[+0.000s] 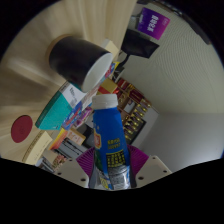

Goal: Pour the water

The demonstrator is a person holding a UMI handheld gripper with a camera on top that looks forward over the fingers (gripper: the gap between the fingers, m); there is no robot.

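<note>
Gripper (110,178) holds a blue bottle (108,140) with a white cap (104,101); both fingers clamp the lower body at the yellow label, 1 pink pad (138,160) showing on one side and the other finger's pad (82,160) mostly hidden behind the bottle. Bottle long axis runs straight out along the fingers, cap end farthest from the gripper. Whole view is strongly rolled, so the bottle looks tilted well off vertical relative to the room, judged a pouring attitude or close to it. Key relation: a black cup (80,58) with a pale open mouth sits beyond the cap and off to one side, clearly apart from it, so the cap does not line up with the cup mouth yet. Cap appears to be on, no water stream visible. A teal cup (58,108) stands nearer, beside the bottle neck, with small colourful items (72,132) just below it, too small to identify. Surface is a light wooden table (40,40) with a red round disc (22,127) on it. Room beyond: shelves with assorted goods (135,100), a purple box (150,20) up on a pale wall. Next move likely needs the bottle mouth carried over the black cup; spill risk if poured from here
</note>
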